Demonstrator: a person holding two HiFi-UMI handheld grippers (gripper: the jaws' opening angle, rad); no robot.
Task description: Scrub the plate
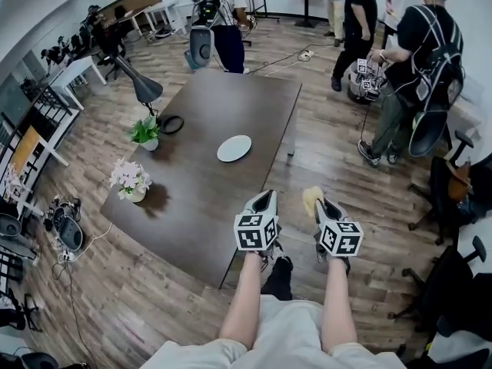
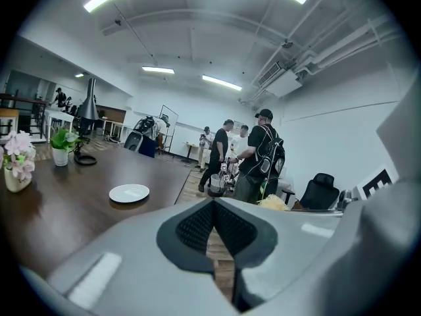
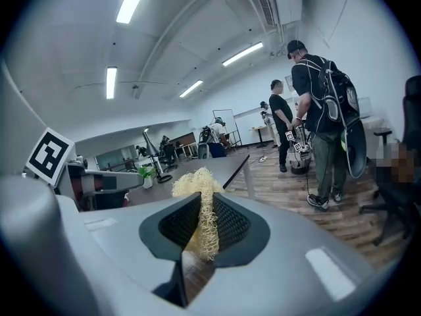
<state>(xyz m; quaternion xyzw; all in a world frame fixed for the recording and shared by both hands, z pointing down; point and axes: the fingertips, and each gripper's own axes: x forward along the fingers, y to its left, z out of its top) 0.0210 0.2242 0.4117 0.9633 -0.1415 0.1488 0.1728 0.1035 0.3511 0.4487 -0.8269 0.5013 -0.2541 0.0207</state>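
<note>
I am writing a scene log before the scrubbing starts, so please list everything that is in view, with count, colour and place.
table: one, dark brown, centre of the room
plate: one, white, middle of the table
flower pot: one, pale pink blooms, table's left side
green plant: one, white pot, table's left edge
lamp: one, black, behind the plant
people: at least four, mostly dark clothes, far side
chairs: black, right edge
scrubber: one, pale yellow, in right claw
left claw: grey, shut, empty
right claw: grey, shut on scrubber
</note>
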